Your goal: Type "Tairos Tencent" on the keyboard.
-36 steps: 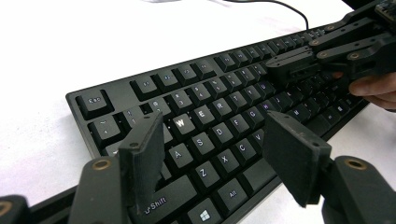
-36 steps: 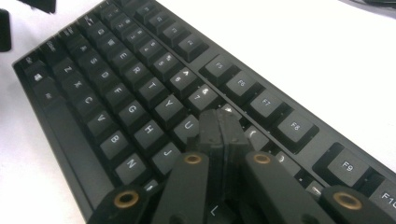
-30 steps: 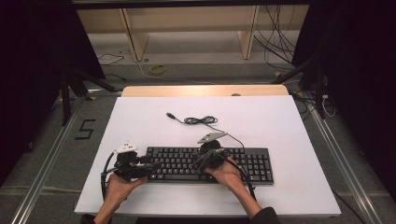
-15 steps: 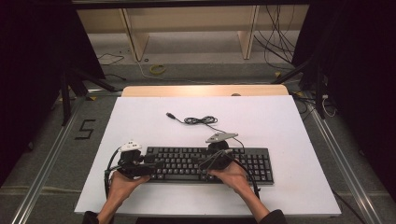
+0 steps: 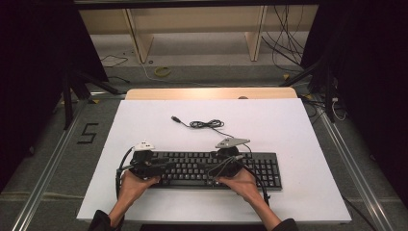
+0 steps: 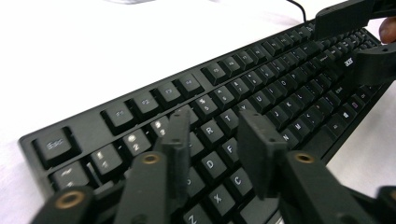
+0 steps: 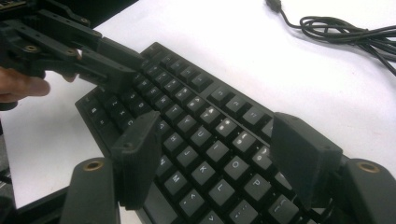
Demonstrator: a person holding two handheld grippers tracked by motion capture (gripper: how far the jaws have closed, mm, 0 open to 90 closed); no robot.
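- My left gripper [image 6: 215, 140] hovers over the left end of the keyboard [image 5: 211, 168], above the letter keys; its jaws have just been closing and now stand narrow, with nothing between them.
- The keyboard lies flat near the table's [image 5: 288, 125] front edge, roughly centred, long side parallel to that edge.
- My right gripper [image 7: 224, 154] hangs over the keys right of the keyboard's middle; its jaws have just been opening and now stand wide, gripping nothing.
- The keyboard's cable [image 5: 207, 124] lies coiled behind the keyboard, toward the table's middle, plug end free.
- Risk, in my judgement: a jaw tip lowered carelessly could strike two keys at once or catch under a keycap and lift it.
- Risk: pushing sideways could slide the keyboard toward the front edge, as nothing pins it.
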